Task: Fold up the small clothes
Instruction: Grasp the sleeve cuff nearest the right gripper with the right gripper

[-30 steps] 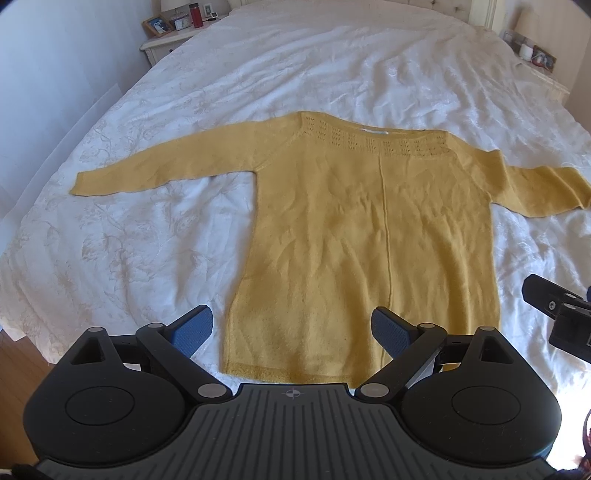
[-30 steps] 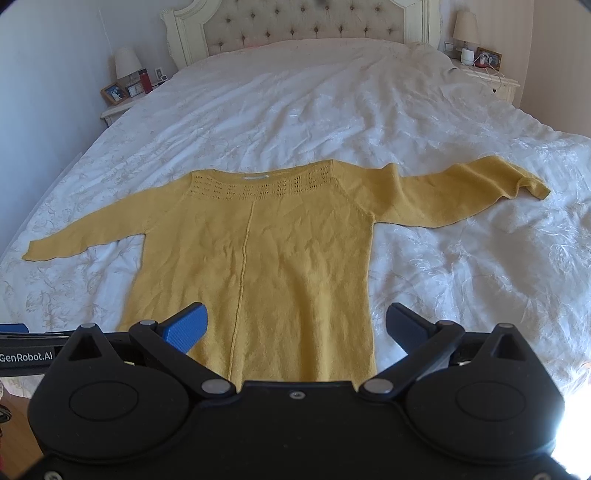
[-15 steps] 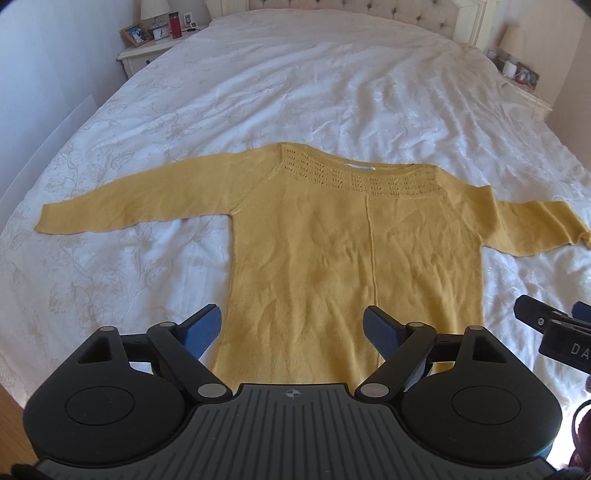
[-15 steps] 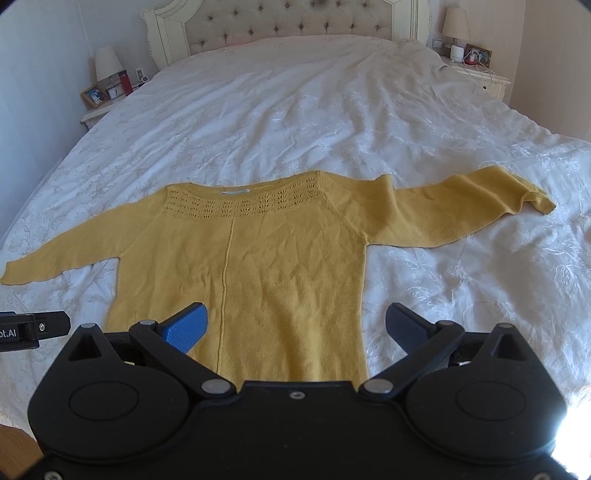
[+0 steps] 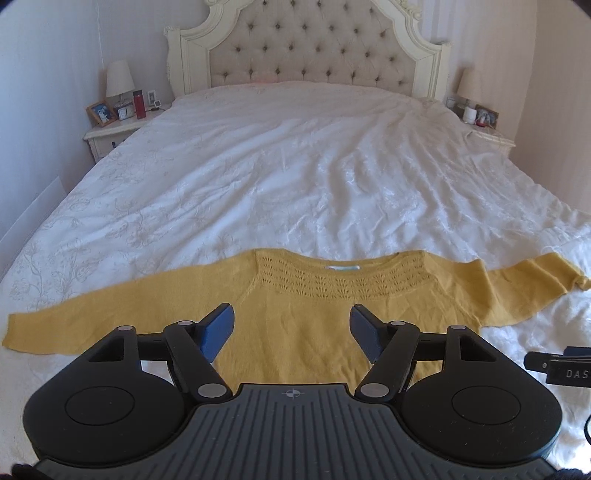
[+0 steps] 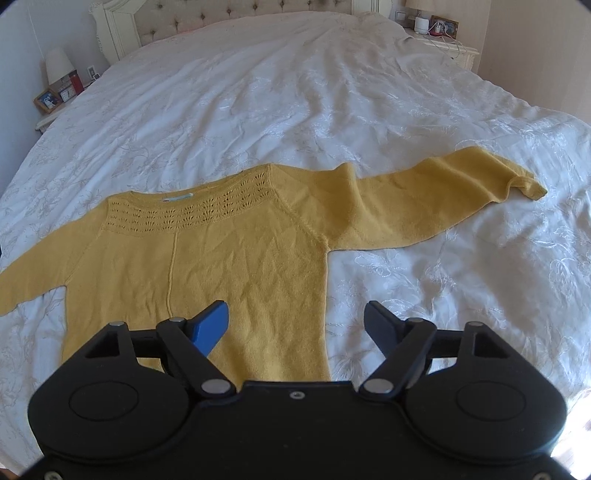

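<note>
A mustard-yellow knit sweater (image 5: 295, 306) lies flat on the white bedspread, neck towards the headboard and both sleeves spread out sideways. My left gripper (image 5: 291, 325) hovers over the sweater's body, its jaws closing with nothing pinched between the blue pads. In the right wrist view the same sweater (image 6: 229, 258) fills the lower left. My right gripper (image 6: 295, 325) hangs over the sweater's right side seam, jaws closing as well, with no cloth gripped. Part of the right gripper (image 5: 554, 367) shows at the left view's right edge.
The white bedspread (image 5: 314, 177) stretches to a tufted headboard (image 5: 310, 55). A nightstand (image 5: 118, 129) with a lamp, photo frame and red bottle stands at the left, and another nightstand (image 6: 443, 33) at the right. The right sleeve (image 6: 461, 184) reaches towards the bed's edge.
Both grippers moved forward over the sweater, so its hem has dropped out of sight beneath them. The left view tilted up and now shows the headboard. Both pairs of jaws have narrowed.
</note>
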Tool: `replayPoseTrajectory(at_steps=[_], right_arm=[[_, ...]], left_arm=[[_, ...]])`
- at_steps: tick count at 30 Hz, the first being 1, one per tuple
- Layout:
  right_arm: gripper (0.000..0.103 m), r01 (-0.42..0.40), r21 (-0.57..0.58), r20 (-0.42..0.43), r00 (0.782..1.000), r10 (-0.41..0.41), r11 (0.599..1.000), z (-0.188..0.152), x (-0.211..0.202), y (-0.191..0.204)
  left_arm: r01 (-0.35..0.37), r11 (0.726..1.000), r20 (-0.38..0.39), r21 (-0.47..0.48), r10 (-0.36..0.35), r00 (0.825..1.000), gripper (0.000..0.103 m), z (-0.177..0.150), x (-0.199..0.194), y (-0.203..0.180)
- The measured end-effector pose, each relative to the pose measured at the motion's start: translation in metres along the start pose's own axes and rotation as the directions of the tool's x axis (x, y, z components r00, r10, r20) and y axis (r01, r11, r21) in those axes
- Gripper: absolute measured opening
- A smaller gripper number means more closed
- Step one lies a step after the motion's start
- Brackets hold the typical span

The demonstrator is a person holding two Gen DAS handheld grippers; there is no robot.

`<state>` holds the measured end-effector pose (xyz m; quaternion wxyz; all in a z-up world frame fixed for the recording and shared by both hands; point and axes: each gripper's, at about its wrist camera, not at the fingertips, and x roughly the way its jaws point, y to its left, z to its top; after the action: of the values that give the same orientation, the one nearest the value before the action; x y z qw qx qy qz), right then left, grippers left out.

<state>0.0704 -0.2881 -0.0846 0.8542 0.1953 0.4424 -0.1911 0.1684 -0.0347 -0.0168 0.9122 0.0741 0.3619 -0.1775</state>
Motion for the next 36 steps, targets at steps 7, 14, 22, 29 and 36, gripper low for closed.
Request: replayPoseTrajectory(at_steps=[7, 14, 22, 29, 36], right_arm=[[0.083, 0.071, -0.014, 0.103, 0.992, -0.07, 0.997, 0.043, 0.008, -0.052], [0.072, 0.083, 0.0, 0.085, 0.993, -0.083, 0.997, 0.096, 0.048, -0.144], [0.057, 0.122, 0.123, -0.005, 0.992, -0.122, 0.985, 0.145, 0.094, -0.275], [0.057, 0.151, 0.212, -0.107, 0.986, -0.131, 0.966, 0.144, 0.128, -0.347], [0.057, 0.065, 0.296, -0.138, 0.99, -0.025, 0.953, 0.128, 0.157, -0.36]], left_arm=[[0.01, 0.998, 0.097, -0.057, -0.004, 0.995, 0.069, 0.013, 0.005, -0.033], [0.009, 0.998, -0.087, -0.061, -0.014, 0.996, 0.069, 0.02, 0.034, -0.08], [-0.046, 0.995, -0.221, -0.085, 0.026, 0.975, 0.068, 0.013, 0.053, -0.11], [-0.121, 0.989, -0.292, -0.086, 0.091, 0.952, 0.068, 0.008, 0.058, -0.121], [-0.163, 0.983, -0.333, -0.081, 0.127, 0.934, 0.069, 0.003, 0.058, -0.123]])
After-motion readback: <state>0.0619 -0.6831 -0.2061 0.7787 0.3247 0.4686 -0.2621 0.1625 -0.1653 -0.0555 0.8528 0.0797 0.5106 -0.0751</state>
